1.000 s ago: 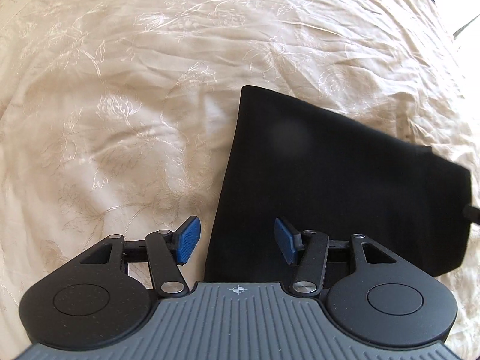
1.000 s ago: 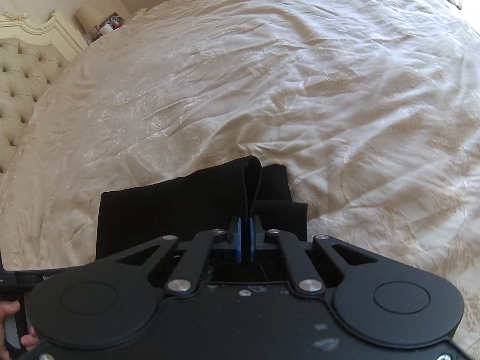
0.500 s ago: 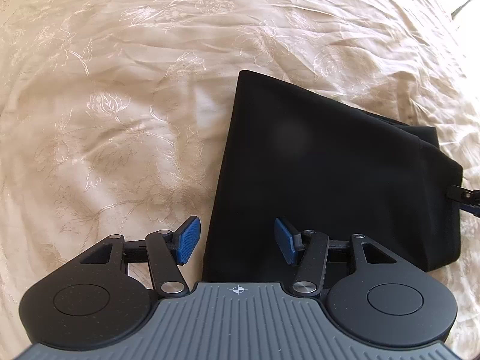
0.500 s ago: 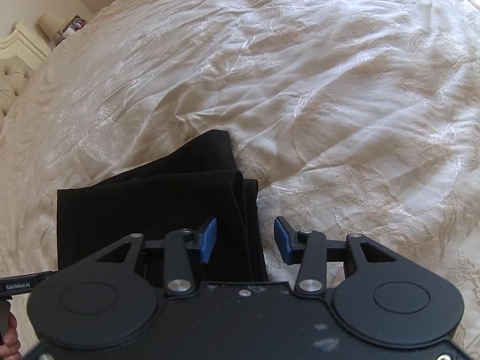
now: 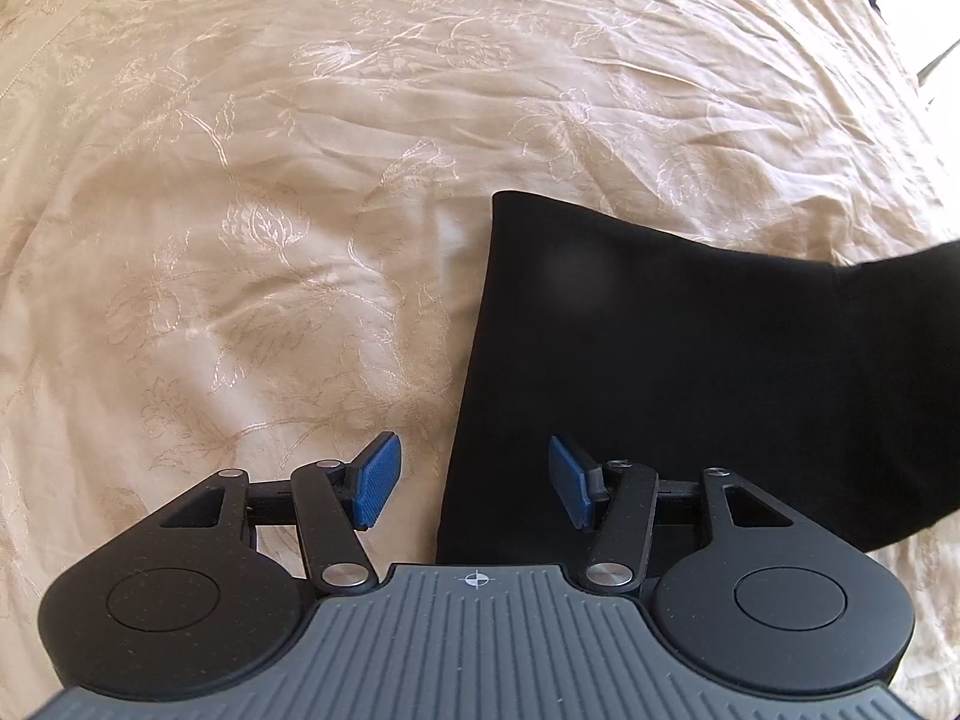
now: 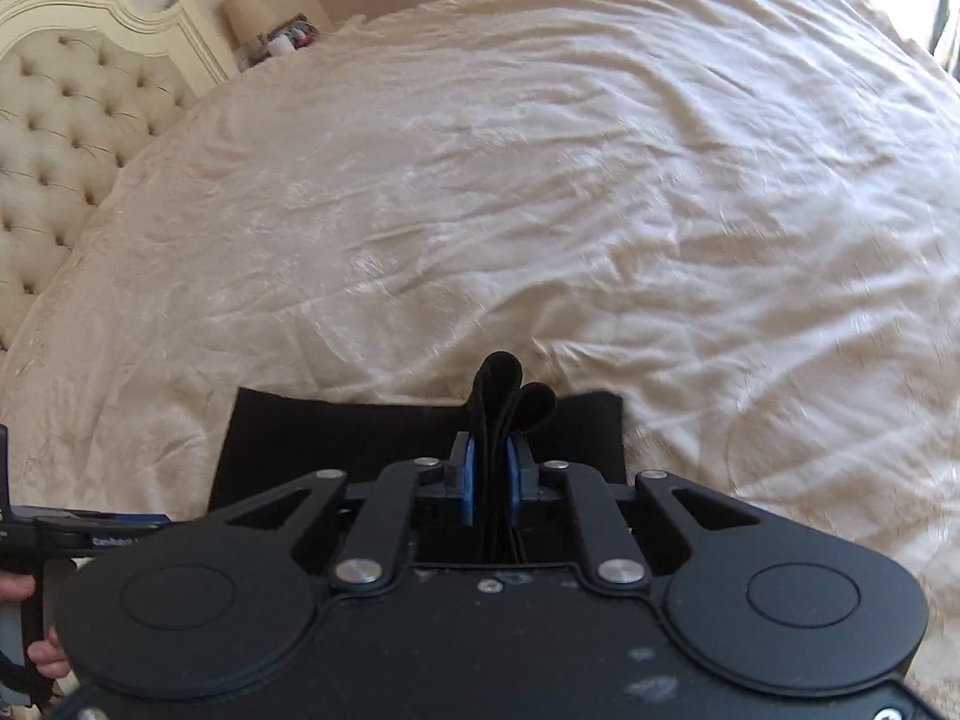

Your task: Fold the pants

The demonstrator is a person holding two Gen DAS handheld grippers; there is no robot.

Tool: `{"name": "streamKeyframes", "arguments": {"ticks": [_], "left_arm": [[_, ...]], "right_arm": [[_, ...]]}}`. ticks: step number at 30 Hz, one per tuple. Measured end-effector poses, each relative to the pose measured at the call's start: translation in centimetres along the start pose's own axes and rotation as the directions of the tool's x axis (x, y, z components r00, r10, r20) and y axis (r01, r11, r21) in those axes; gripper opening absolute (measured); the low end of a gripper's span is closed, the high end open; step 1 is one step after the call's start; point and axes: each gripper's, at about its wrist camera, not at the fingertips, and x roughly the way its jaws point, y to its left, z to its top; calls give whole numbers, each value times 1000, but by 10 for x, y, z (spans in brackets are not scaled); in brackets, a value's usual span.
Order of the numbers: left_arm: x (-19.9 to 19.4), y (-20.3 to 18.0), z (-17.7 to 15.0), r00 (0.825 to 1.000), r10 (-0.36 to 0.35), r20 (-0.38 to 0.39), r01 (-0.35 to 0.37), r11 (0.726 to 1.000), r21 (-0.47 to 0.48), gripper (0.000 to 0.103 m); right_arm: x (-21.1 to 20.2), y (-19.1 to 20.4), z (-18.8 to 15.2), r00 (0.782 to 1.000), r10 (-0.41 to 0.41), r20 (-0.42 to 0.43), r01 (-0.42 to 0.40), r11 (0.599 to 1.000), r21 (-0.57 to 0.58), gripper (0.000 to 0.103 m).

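The black pants lie folded on a cream bedspread with a woven flower pattern, covering a wide bed. In the left wrist view they form a dark slab with a straight left edge and a sharp far corner; toward the right side of that view one part of the cloth lifts off the bed and runs out of the picture.

The left claw hangs above the near left edge of the pants, pointing steeply down. Its blue pads stand moderately apart with nothing between them: one sits over the bedspread, the other over the black cloth, and neither touches the pants.

The right claw is closing, its jaws narrow, with several layers of the pants' edge bunched between the blue pads. Two rounded loops of the black cloth stick up just beyond the fingertips, while the remaining fabric lies flat on the bed behind them.

In the right wrist view a tufted headboard with a carved cream frame stands at the far left, and a lamp sits beside it. At the bottom left corner a person's fingers grip the handle of the other tool.
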Motion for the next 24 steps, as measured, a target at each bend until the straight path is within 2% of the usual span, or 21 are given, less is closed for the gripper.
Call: {"name": "streamKeyframes", "arguments": {"ticks": [1, 3, 5, 6, 7, 8, 10, 12, 14, 17, 20, 24], "left_arm": [[-2, -1, 0, 1000, 2, 7, -2, 1000, 2, 53], [-4, -4, 1, 1000, -1, 10, 1, 1000, 6, 53], [-4, -7, 3, 1000, -5, 4, 5, 1000, 8, 53], [-4, -9, 3, 1000, -3, 0, 3, 1000, 14, 53], [-4, -12, 3, 1000, 0, -4, 0, 1000, 22, 53], [-5, -15, 4, 1000, 2, -2, -2, 999, 33, 53], [-9, -22, 5, 1000, 5, 18, -6, 998, 56, 53], [-11, -32, 7, 999, -4, 33, 1, 996, 87, 53], [-8, -44, 10, 999, -14, 41, 9, 992, 123, 53], [2, -64, 17, 999, -16, 39, 8, 982, 188, 53], [15, -79, 26, 999, 12, 43, -22, 972, 233, 53], [46, -85, 37, 997, 73, -32, -63, 968, 242, 53]], "right_arm": [[5, -2, 4, 1000, -2, 14, 2, 1000, 10, 12], [30, -16, 5, 999, -51, -17, 51, 997, 50, 12], [64, -36, -3, 986, -117, -115, 127, 989, 80, 14], [80, -45, -7, 970, -159, -182, 175, 982, 76, 22], [87, -51, -10, 962, -172, -214, 191, 979, 76, 26], [85, -53, -10, 963, -166, -210, 188, 978, 87, 27], [66, -51, -9, 975, -163, -151, 180, 977, 111, 28], [45, -44, -9, 980, -176, -94, 185, 977, 101, 30], [27, -35, -14, 986, -151, -68, 157, 983, 92, 30], [13, -14, -30, 989, -118, -87, 121, 992, 35, 29], [17, 4, -52, 983, -125, -134, 120, 992, -50, 29], [39, 8, -71, 969, -149, -200, 138, 988, -65, 28]]}}
